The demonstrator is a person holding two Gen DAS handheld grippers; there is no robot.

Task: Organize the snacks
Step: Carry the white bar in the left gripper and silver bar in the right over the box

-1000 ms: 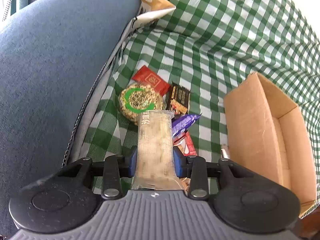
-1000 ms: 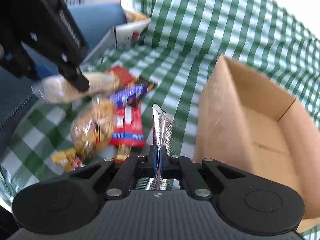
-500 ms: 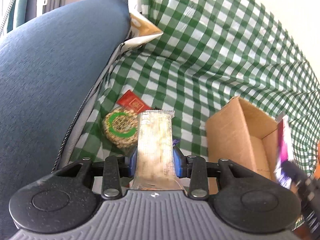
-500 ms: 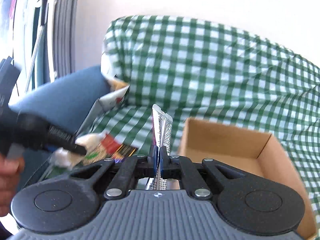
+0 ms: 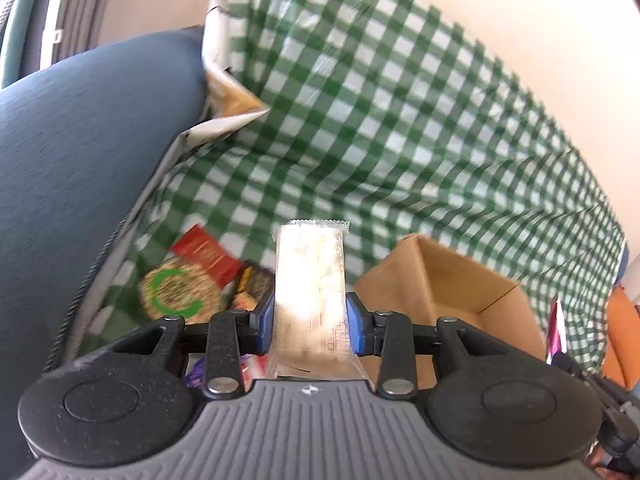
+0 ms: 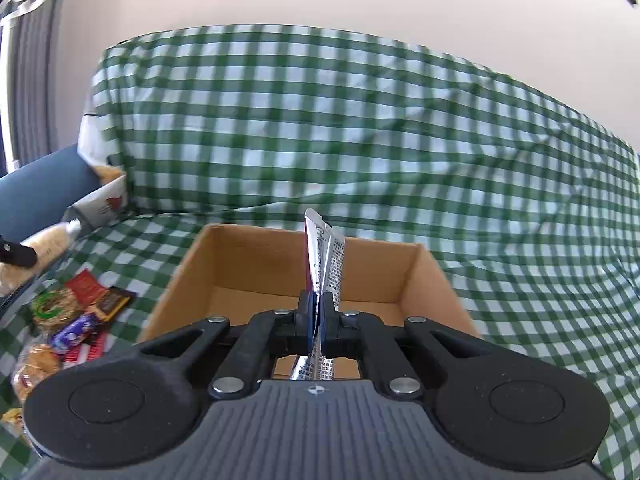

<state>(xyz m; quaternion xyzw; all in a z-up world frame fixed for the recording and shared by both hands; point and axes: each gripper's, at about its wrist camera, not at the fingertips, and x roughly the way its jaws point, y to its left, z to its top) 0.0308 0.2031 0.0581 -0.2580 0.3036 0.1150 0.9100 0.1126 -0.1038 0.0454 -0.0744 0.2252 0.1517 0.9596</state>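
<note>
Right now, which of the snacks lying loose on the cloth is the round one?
The seed-covered disc with the green ring, nearest the blue cushion. The red packet and dark packet beside it are flat rectangles.

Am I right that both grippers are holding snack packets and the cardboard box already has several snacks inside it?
Not quite: the cardboard box looks empty in the right wrist view. The left gripper does hold a pale snack bar, and the right gripper a foil packet.

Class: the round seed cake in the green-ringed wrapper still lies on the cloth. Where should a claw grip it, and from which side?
Grip the round seed cake across its rim from above: it lies flat, with the red packet crowding its far edge.
</note>
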